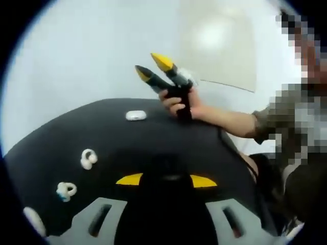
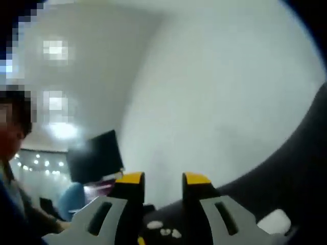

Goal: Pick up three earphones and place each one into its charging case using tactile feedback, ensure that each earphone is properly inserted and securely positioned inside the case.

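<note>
In the left gripper view, two white earphones (image 1: 88, 158) (image 1: 66, 191) lie on the black table (image 1: 168, 138) at the left. A small white case (image 1: 136, 116) sits near the far edge. My left gripper (image 1: 166, 180) hovers low over the table, open with nothing between its jaws. A hand holds my right gripper (image 1: 153, 66) above the far edge, its yellow tips up and apart. In the right gripper view, my right gripper (image 2: 163, 178) is open and empty, facing a pale wall. Small white pieces (image 2: 164, 230), blurred, lie on the dark surface below it.
Another white object (image 1: 33, 219) lies at the table's near left corner. A white item (image 2: 274, 222) rests on the black table (image 2: 306, 168) at lower right. A person's arm (image 1: 230, 122) reaches in from the right. A dark monitor (image 2: 94, 153) stands in the background.
</note>
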Available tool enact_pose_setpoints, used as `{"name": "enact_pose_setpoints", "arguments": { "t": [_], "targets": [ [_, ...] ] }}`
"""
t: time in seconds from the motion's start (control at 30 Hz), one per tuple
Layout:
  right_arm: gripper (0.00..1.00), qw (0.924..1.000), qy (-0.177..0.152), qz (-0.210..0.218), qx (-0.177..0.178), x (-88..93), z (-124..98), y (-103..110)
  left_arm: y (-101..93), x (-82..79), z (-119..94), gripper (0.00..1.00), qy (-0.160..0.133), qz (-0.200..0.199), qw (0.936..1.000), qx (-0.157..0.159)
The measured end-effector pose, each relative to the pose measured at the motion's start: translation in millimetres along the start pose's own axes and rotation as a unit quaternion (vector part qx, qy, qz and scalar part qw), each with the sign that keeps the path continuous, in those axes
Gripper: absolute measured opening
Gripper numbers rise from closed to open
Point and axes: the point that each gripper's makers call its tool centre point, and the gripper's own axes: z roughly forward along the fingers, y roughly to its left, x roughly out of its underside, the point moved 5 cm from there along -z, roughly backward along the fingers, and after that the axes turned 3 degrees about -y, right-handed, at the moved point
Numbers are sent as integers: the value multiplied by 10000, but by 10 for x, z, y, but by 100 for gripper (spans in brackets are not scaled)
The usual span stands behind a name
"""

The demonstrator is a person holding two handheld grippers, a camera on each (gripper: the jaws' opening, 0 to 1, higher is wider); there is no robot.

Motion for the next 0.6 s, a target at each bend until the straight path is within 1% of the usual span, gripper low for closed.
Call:
{"name": "enact_pose_setpoints", "arguments": {
  "t": [0.07,0.13,0.2,0.23,0.3,0.33,0.37,0.4,0.43,0.47,0.5,0.53,0.57,0.6],
  "targets": [
    [31,9996,250,-74,-83,95,42,55,3,-10,43,31,-22,-4,10000,96],
    [31,9988,443,-106,-204,148,53,95,-6,-6,94,31,-206,-27,9997,119],
    [31,9974,624,-51,-345,207,53,143,-22,2,92,31,-394,267,9988,86],
    [31,9960,785,9,-427,257,49,169,-40,9,68,32,-373,270,9989,75],
    [31,9908,1186,0,-644,368,49,230,-55,-11,-14,37,-351,358,9987,38],
    [31,9870,1408,-89,-767,429,47,271,-51,-67,-85,40,-498,516,9974,-3],
    [31,9821,1624,-231,-928,496,38,340,-37,-133,-182,41,-706,554,9959,-146],
    [32,9760,1839,-366,-1109,563,26,410,2,-207,-313,41,-947,584,9932,-357],
    [33,9699,2024,-458,-1277,622,12,476,54,-290,-451,40,-1246,587,9886,-612],
    [36,9628,2232,-521,-1433,706,-5,542,132,-377,-594,37,-1597,495,9814,-943],
    [38,9565,2436,-565,-1505,778,-30,572,223,-452,-725,35,-1926,379,9718,-1308],
    [40,9473,2706,-665,-1581,862,-60,593,354,-494,-853,33,-2181,222,9587,-1810],
    [42,9376,2955,-817,-1639,942,-84,602,462,-511,-961,31,-2342,137,9455,-2259],
    [44,9277,3188,-974,-1678,1024,-112,607,549,-523,-1046,30,-2448,96,9351,-2561]
  ]
}}
